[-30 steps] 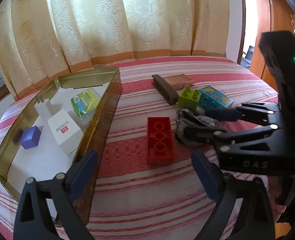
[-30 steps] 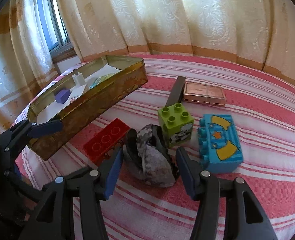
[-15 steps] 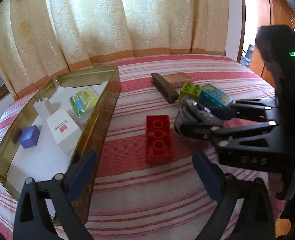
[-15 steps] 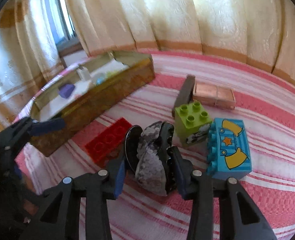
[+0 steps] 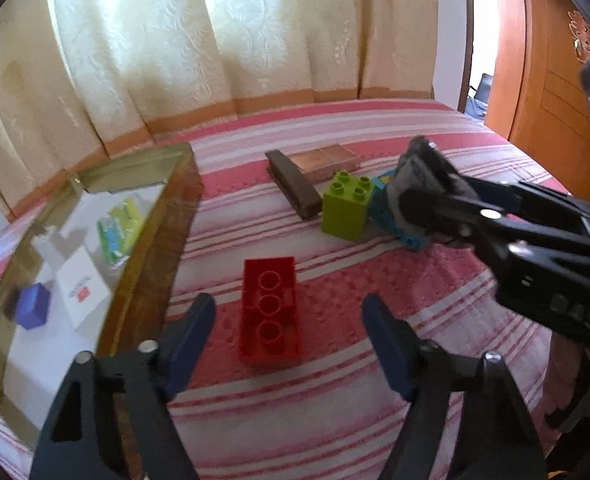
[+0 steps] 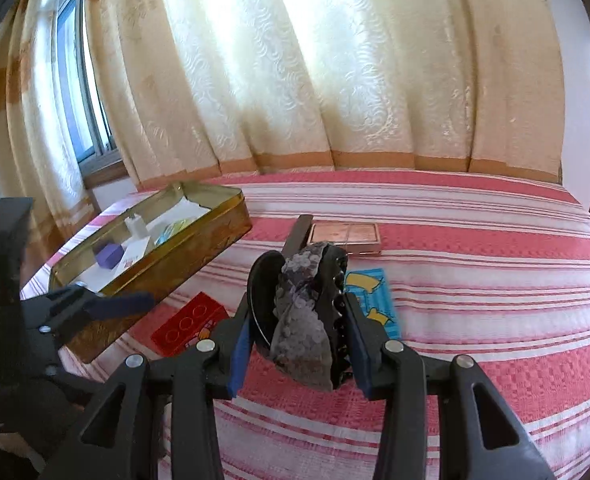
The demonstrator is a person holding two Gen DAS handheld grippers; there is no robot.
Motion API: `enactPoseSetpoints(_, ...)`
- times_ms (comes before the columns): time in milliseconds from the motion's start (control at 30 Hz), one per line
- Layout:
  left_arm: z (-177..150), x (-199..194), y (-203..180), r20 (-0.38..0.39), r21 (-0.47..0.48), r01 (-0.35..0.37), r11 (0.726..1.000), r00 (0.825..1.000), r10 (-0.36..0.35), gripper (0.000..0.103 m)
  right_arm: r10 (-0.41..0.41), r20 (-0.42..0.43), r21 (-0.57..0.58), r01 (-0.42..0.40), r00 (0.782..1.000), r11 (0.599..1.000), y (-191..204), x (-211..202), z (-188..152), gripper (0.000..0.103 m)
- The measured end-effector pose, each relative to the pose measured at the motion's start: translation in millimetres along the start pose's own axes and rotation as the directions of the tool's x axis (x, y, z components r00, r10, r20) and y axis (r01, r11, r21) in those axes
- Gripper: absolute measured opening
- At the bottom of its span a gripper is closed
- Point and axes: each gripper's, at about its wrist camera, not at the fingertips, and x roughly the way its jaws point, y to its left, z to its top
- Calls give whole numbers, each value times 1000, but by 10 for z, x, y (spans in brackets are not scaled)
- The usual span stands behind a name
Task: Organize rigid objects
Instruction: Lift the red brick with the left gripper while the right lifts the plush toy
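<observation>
My right gripper (image 6: 299,344) is shut on a grey sequined hair clip (image 6: 303,304) and holds it above the striped bed; it also shows in the left wrist view (image 5: 423,184). My left gripper (image 5: 291,332) is open and empty, low over a red brick (image 5: 271,310), which also shows in the right wrist view (image 6: 189,322). A green brick (image 5: 347,206) and a blue brick (image 6: 371,294) lie behind. A gold tin tray (image 5: 151,240) at the left holds a purple cube (image 5: 34,312), a white box (image 5: 82,292) and a green packet (image 5: 119,228).
A brown case with a copper lid (image 5: 315,168) lies at the back, also seen in the right wrist view (image 6: 345,236). Cream curtains (image 6: 335,60) hang behind the bed. A wooden door (image 5: 543,80) stands at the right. The red striped cover (image 6: 475,280) spreads to the right.
My right gripper closed on the hair clip and lifted it off the bed, up and away over the blue brick. My left gripper moved forward toward the red brick.
</observation>
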Motion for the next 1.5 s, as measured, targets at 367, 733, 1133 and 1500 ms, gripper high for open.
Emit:
enactPoseSetpoints(367,31,241,108,-67,-70,32,997,997,-37,45,-5,-6,-8,5,1000,1000,10,5,-9,44)
enactPoseSetpoints(733,6,88,139,11,-87,27,996,1000,-26,30,-34,15,-27,34,999,999,45,-40,-24,44)
enactPoseSetpoints(1133,-26,-214,189,158,-111,-50,993,985,68,30,-60,55,-57,63,997,996,101,-111,-36,44)
enactPoseSetpoints(1500,-98,-412,229,261,-150,-98,984,956,135,30,-70,117,-59,78,991,995,119,-221,-47,44)
